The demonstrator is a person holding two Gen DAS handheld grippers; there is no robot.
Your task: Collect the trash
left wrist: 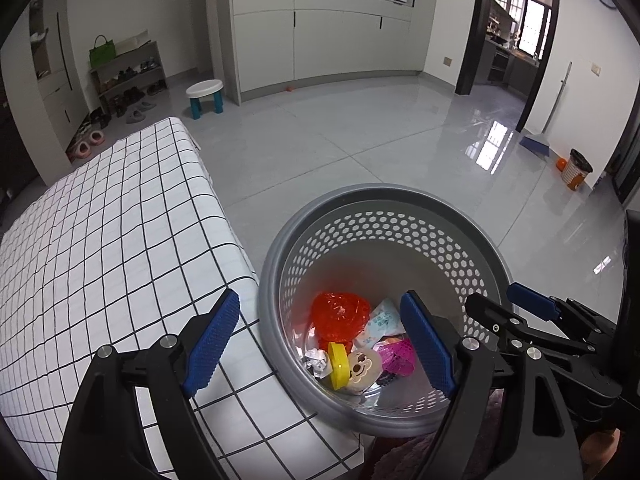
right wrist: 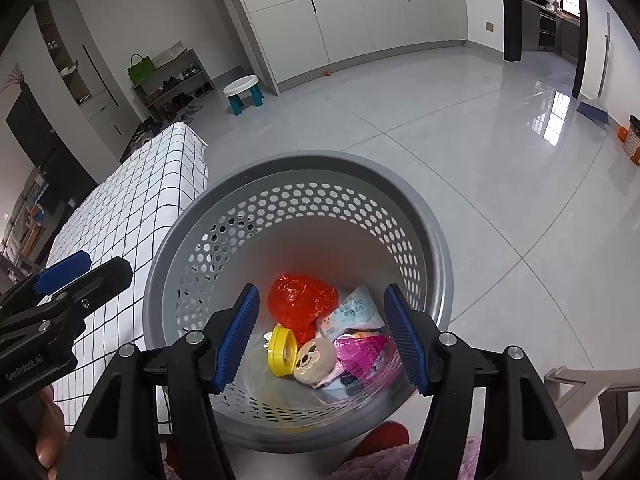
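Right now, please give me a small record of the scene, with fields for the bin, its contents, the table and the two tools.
bin: grey perforated basket, standing on the floor beside the table
contents: red plastic bag, yellow lid, round smiling-face item, pink mesh piece, white packet
table: checked cloth
left tool: open, empty
right tool: open, empty

Grey perforated bin [right wrist: 436, 248] on glossy tiled floor [right wrist: 480, 168], beside checked-cloth table [left wrist: 100, 240].
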